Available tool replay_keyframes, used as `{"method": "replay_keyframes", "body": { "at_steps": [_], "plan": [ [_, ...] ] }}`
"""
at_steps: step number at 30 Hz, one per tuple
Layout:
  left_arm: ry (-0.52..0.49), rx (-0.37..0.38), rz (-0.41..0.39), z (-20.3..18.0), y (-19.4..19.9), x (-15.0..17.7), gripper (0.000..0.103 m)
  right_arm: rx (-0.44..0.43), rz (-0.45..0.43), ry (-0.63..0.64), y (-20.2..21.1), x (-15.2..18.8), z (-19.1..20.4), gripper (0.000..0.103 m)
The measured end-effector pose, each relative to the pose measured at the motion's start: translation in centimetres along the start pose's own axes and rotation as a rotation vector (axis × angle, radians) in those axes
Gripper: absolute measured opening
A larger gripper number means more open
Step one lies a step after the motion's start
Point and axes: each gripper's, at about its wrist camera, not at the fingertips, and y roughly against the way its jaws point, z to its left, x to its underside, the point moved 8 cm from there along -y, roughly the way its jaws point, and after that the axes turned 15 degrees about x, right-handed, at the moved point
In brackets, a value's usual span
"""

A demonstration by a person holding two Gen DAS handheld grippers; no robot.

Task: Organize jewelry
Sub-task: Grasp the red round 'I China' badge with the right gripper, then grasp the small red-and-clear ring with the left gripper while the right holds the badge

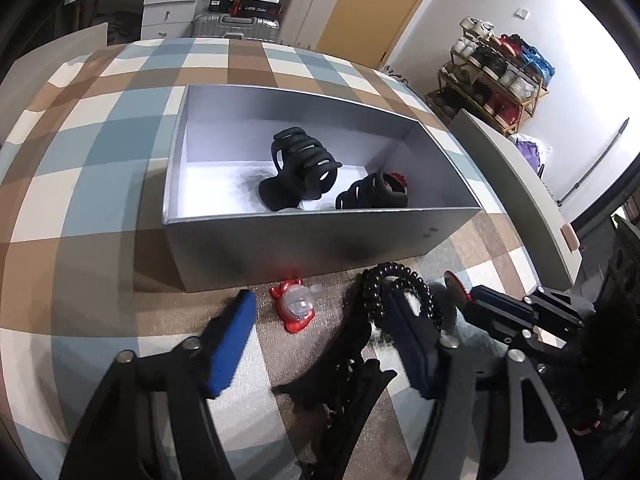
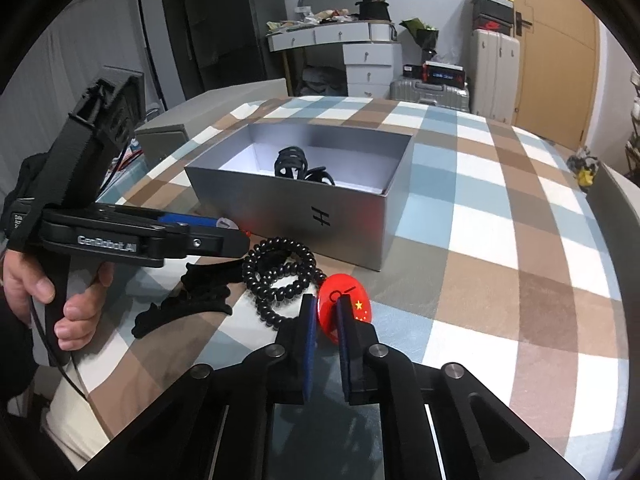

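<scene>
A grey open box [image 1: 304,240] [image 2: 256,200] stands on the checked cloth and holds two black claw clips [image 1: 300,168] [image 2: 292,162]. My left gripper [image 1: 320,312] is open just in front of the box, with a small red clip [image 1: 294,306] between its fingers on the cloth. A black spiral hair tie [image 1: 404,292] [image 2: 280,276] and another black claw clip [image 1: 344,376] [image 2: 192,300] lie by its right finger. My right gripper [image 2: 325,308] is shut on a red round badge [image 2: 346,304], beside the hair tie.
The checked cloth [image 2: 500,260] covers the whole table. A grey box lid [image 1: 516,184] stands beyond the table's right edge in the left wrist view. A person's hand [image 2: 52,292] holds the left gripper's handle. Suitcases, drawers and a shoe rack [image 1: 492,76] stand behind.
</scene>
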Motion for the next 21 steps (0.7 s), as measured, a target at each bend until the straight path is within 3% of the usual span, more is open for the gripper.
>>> {"method": "replay_keyframes", "body": {
  "at_steps": [5,7,21],
  "plan": [
    [-0.005,-0.024,0.016,0.1,-0.3,0.0,0.024,0.005,-0.015,-0.037,0.6,-0.1,-0.8,0.006],
    [-0.019,-0.059,0.019,0.3,-0.2,0.0,0.016,0.005,-0.018,-0.05,0.7,-0.1,-1.1,0.005],
    [-0.037,-0.057,0.006,-0.6,0.6,0.4,0.014,-0.007,-0.031,-0.102,1.5,-0.4,-1.7,0.004]
  ]
}}
